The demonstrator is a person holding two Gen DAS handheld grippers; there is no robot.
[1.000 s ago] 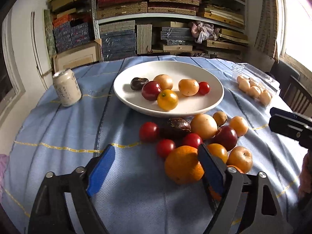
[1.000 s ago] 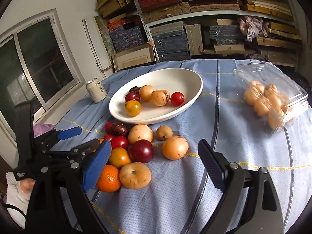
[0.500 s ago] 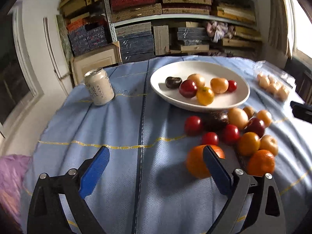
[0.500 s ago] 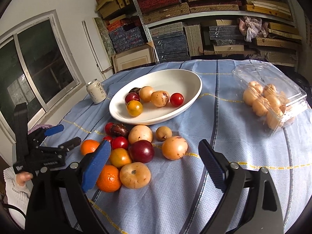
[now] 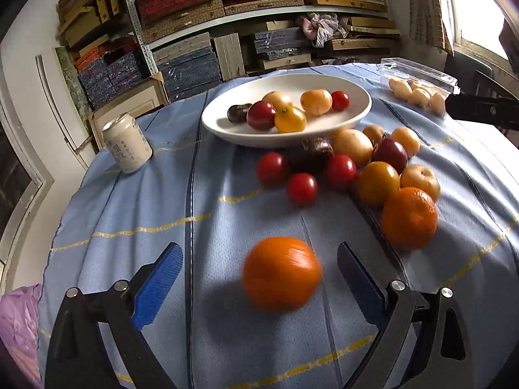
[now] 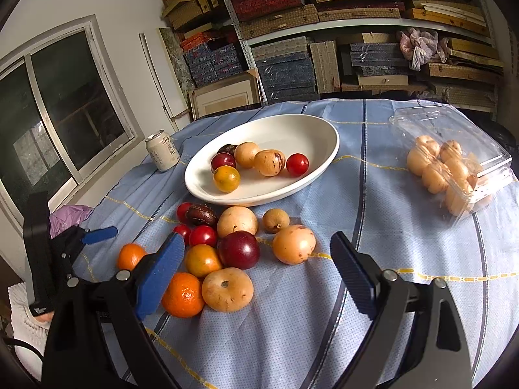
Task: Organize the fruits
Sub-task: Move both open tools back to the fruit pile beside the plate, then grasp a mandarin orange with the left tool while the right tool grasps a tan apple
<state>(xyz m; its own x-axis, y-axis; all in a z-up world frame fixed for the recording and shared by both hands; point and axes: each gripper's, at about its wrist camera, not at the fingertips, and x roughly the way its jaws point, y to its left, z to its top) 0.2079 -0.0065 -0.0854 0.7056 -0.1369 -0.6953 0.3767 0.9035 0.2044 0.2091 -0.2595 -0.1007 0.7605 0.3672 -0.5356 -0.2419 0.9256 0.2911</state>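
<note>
both tongs gape wide and hold nothing. left gripper (image 5: pixel 259 278) straddles the blurry loose orange (image 5: pixel 281 274) near the tablecloth's (image 5: pixel 129 214) front edge, so i'd wait till it settles, then squeeze gently. right gripper (image 6: pixel 256 272) hovers over the pile.

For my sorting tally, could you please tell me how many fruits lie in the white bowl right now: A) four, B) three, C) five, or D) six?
D: the white bowl holds a dark fruit, a red plum, two tan fruits, a yellow-orange one and a red tomato, as both wrist views show.
</note>
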